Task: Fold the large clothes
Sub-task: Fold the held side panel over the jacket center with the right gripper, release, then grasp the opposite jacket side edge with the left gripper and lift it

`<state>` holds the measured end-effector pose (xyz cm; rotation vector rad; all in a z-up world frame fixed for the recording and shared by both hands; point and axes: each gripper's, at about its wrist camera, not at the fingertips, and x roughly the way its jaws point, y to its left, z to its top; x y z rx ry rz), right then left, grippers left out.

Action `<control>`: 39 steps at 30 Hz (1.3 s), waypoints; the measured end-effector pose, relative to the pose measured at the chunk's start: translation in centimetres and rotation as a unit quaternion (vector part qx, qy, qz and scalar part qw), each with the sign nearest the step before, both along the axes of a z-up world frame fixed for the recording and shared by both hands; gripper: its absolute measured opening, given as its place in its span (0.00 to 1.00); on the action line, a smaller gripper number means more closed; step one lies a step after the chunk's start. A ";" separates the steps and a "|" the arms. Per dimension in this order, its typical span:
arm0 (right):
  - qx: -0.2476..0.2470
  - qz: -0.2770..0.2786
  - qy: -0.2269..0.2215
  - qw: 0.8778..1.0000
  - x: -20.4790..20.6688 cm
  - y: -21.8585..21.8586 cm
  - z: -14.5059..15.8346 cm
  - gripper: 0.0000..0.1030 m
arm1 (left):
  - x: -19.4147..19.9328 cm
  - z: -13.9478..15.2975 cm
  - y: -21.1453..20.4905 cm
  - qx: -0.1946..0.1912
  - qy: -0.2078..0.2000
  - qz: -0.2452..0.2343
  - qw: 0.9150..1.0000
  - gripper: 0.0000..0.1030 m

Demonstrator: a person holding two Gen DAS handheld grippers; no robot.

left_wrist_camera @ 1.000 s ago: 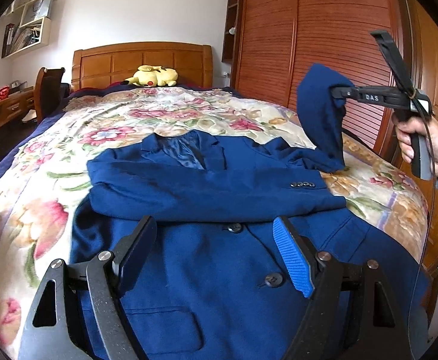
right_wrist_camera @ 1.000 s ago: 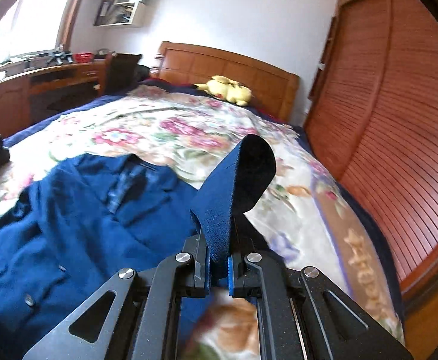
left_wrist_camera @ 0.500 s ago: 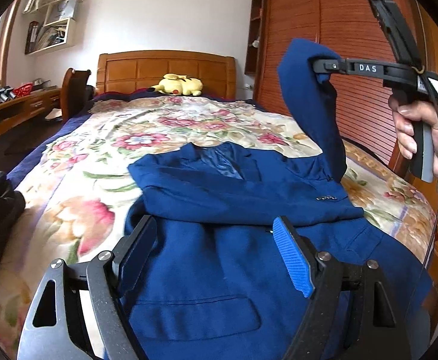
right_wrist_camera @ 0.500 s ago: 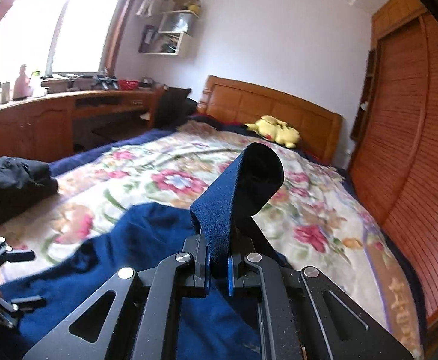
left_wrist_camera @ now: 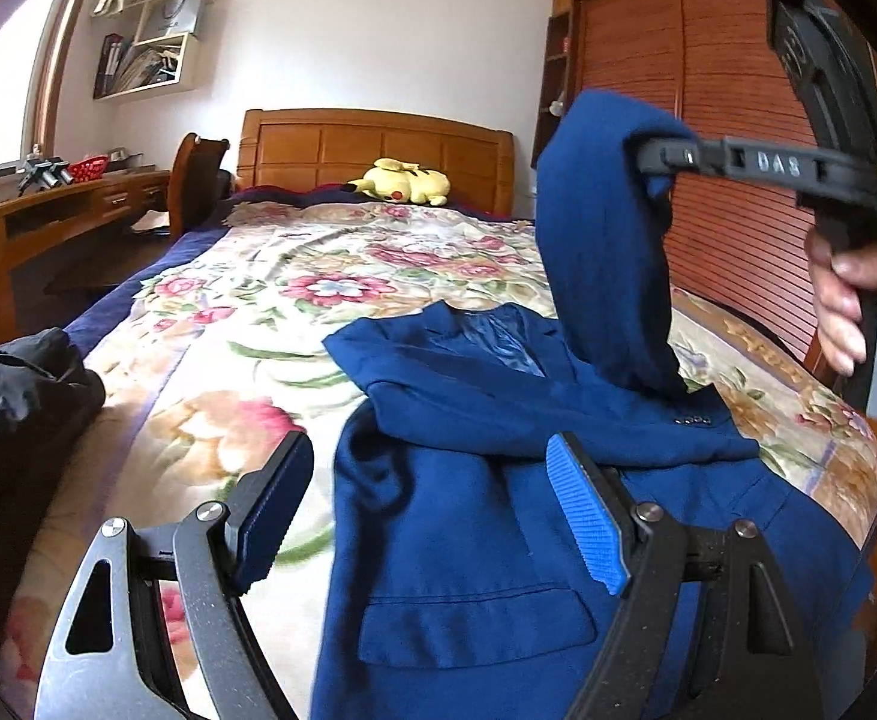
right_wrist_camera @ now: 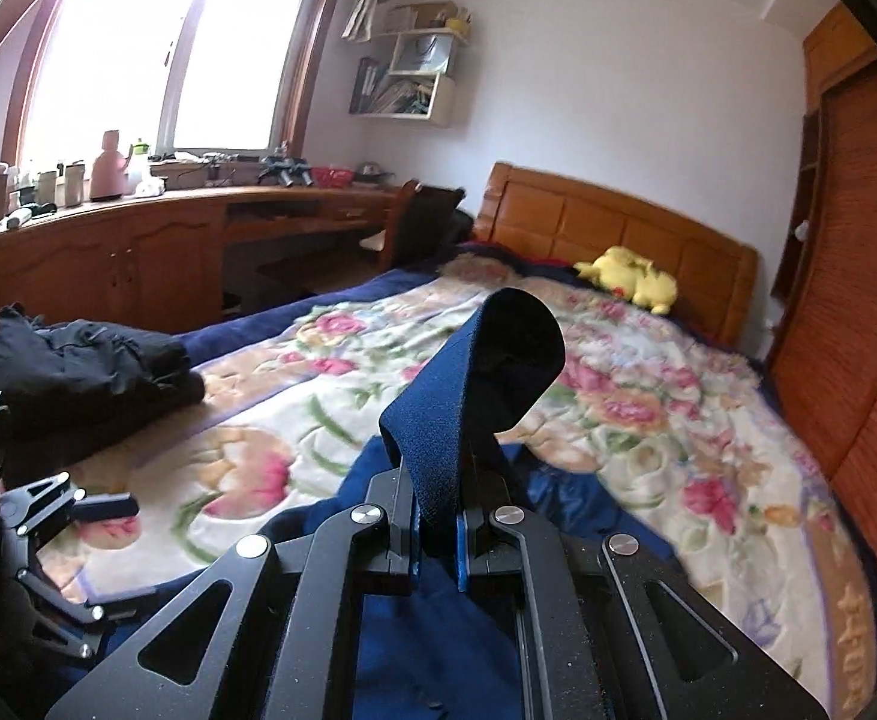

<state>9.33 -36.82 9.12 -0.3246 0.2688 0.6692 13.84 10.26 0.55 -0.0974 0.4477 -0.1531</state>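
A blue suit jacket [left_wrist_camera: 498, 516] lies front-up on the floral bedspread [left_wrist_camera: 270, 372], one sleeve folded across its chest. My right gripper [right_wrist_camera: 435, 531] is shut on the other sleeve [right_wrist_camera: 474, 396] and holds its end up high; in the left wrist view that sleeve [left_wrist_camera: 606, 252] hangs from the right gripper [left_wrist_camera: 648, 156] above the jacket's right shoulder. My left gripper [left_wrist_camera: 426, 510] is open and empty, low over the jacket's left edge near the hem.
A black garment [left_wrist_camera: 12, 384] lies at the bed's left edge. A yellow plush toy [left_wrist_camera: 402, 183] sits by the wooden headboard [left_wrist_camera: 372, 144]. A wooden wardrobe [left_wrist_camera: 726, 192] runs along the right, a desk [right_wrist_camera: 138, 240] and chair along the left.
My right gripper has lifted the sleeve higher and carried it leftward over the jacket. My left gripper has shifted left toward the jacket's left edge, still open.
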 end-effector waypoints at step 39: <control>-0.078 -0.143 0.139 0.977 6.4 -6.3 -10.3 0.57 | 3.3 -2.4 -0.2 0.040 0.058 -0.012 0.997 0.78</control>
